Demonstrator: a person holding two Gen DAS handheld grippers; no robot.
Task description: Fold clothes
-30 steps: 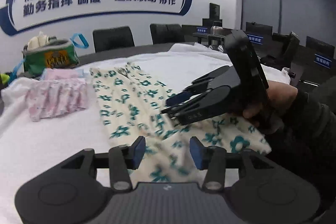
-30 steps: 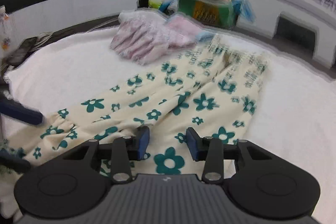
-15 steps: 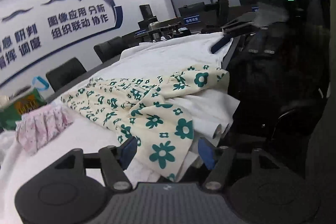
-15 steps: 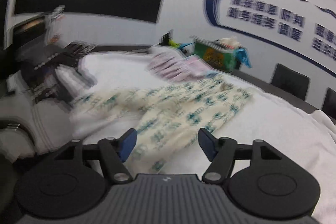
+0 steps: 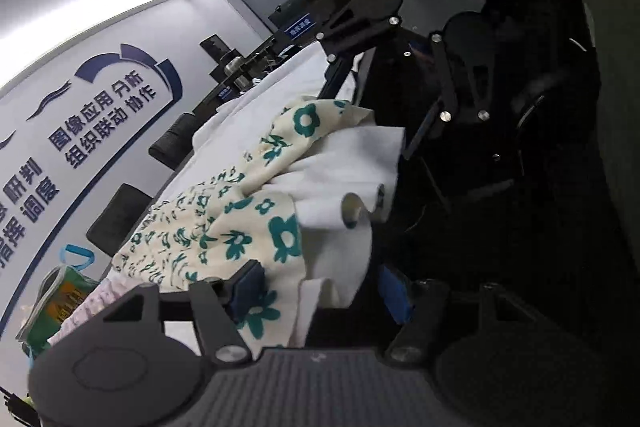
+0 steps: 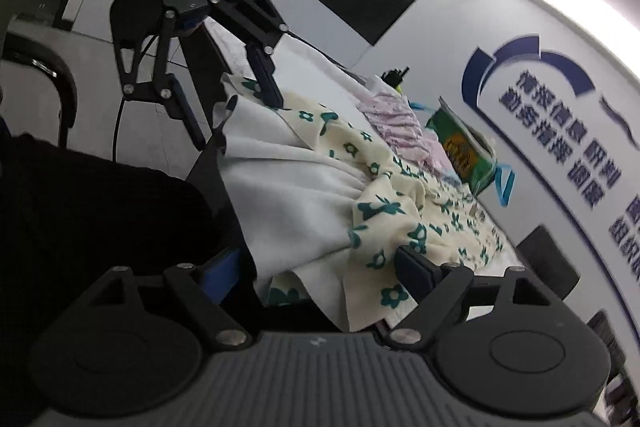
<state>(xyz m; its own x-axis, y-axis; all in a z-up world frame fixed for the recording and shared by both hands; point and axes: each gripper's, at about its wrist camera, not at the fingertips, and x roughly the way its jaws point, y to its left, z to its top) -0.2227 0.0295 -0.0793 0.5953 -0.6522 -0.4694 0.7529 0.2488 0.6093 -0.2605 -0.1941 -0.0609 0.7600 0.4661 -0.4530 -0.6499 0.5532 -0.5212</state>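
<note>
Two tools: both at the near edge of the table, facing each other along it, each seen by the other's camera.
Left tool (image 5: 320, 289): jaws spread wide; one blue pad sits over the floral cloth, the other below the table edge; nothing gripped between them. Also in the right wrist view (image 6: 232, 107), jaws apart there too.
Right tool (image 6: 324, 269): jaws spread wide, straddling the draped edge; fabric lies between the pads but is not pinched. Also in the left wrist view (image 5: 384, 107), open.
Floral garment (image 5: 224, 223): cream cloth with teal flowers, lying along the near edge of the table; its near hem hangs over the edge, bunched and rumpled (image 6: 384, 211).
White cover (image 5: 340, 171): spread over the table, folds hanging off the near edge, partly overlapping the floral garment.
Pink garment (image 6: 394, 115): crumpled pile further in on the table, beyond the floral garment, near the far edge.
Green bag (image 6: 460, 147): with blue handles, just beside the pink garment, toward the far edge.
Wall sign (image 6: 560, 107): blue characters on the white wall beyond the table.
Black chairs (image 5: 116, 217): at the far side of the table.
</note>
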